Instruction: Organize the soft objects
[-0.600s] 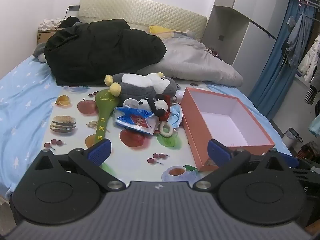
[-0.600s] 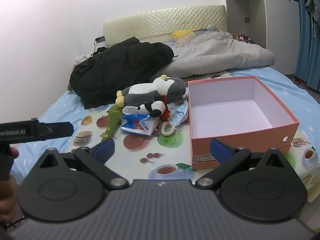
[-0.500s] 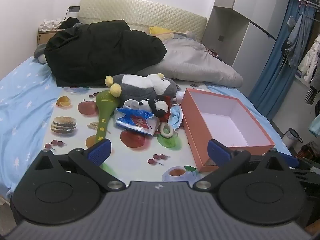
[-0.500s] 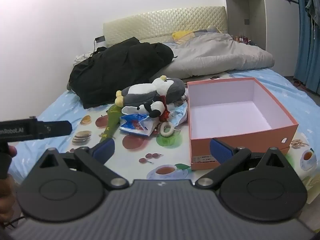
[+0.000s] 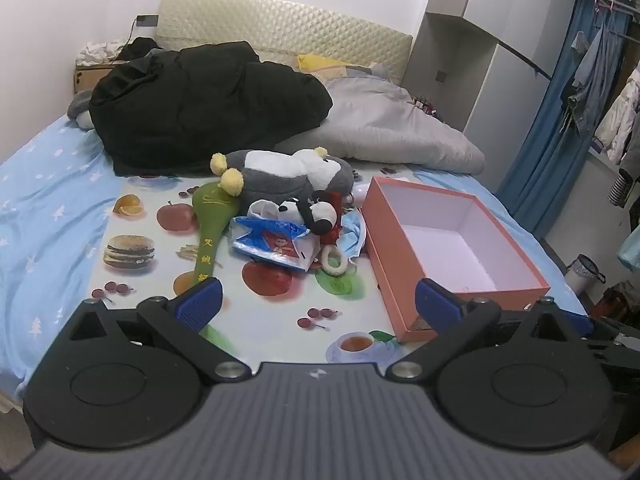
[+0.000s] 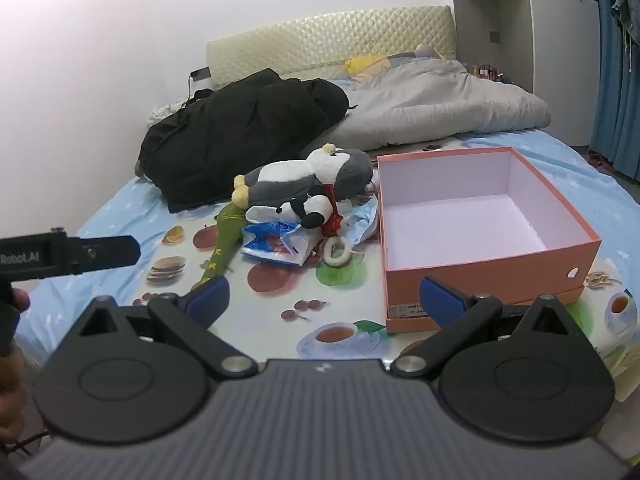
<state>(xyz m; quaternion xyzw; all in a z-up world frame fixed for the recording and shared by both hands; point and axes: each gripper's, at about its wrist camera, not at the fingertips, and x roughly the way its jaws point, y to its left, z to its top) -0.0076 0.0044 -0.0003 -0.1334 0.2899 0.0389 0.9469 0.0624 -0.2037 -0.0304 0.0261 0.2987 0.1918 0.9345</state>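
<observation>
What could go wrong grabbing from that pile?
1. The toys are stacked: the small panda lies on the blue bag against the big plush, so a pull may drag neighbours along.
2. The bag looks slippery and could slip out of the grip.
3. The box sits close to the pile; a swing could knock it.

A black coat [image 5: 208, 104] is heaped on my bed beside a grey duvet [image 5: 384, 128]. Blue curtains [image 5: 560, 132] hang at right. A quilted headboard [image 5: 280, 28] stands behind.

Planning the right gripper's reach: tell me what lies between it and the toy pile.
Only bare printed tablecloth separates the right gripper from the toy pile; the right wrist view shows it.
</observation>
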